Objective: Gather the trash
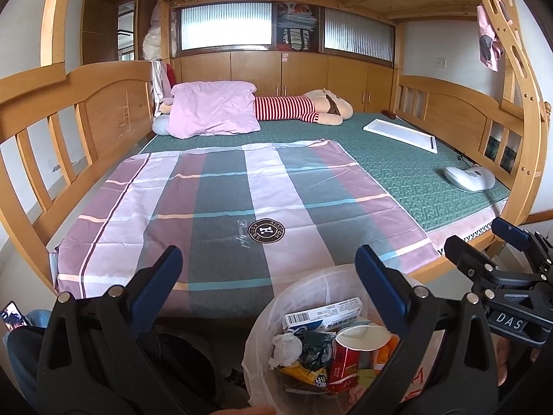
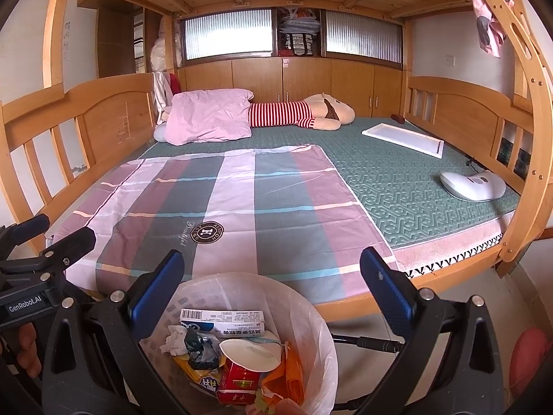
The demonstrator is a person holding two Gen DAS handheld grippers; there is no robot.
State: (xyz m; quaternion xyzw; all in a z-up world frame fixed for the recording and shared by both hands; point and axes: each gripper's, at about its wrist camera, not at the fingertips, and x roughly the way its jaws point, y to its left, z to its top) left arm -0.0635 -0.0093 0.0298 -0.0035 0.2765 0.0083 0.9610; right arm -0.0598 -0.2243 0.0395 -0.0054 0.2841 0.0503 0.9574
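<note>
A waste bin with a white liner [image 1: 260, 328] stands on the floor at the foot of the bed, just below both grippers. Inside it lie a white barcoded box [image 1: 323, 311], a paper cup [image 1: 363, 336], a red packet [image 1: 342, 363], a crumpled tissue [image 1: 286, 346] and yellow wrappers. My left gripper [image 1: 269, 266] is open and holds nothing. The right gripper [image 1: 484, 242] shows at the right edge. In the right wrist view the bin [image 2: 312, 314] sits between the open fingers of my right gripper [image 2: 273, 266], and the box [image 2: 224, 320] and cup [image 2: 249, 352] are visible.
A wooden bunk bed holds a plaid sheet [image 1: 224, 207], a pink pillow [image 1: 211, 110], a striped plush toy [image 1: 304, 107], a white tray [image 1: 401, 131] and a white device [image 1: 470, 178]. A phone [image 1: 13, 314] shows low left. A black cable [image 2: 373, 342] and a pink ball [image 2: 528, 359] lie on the floor at right.
</note>
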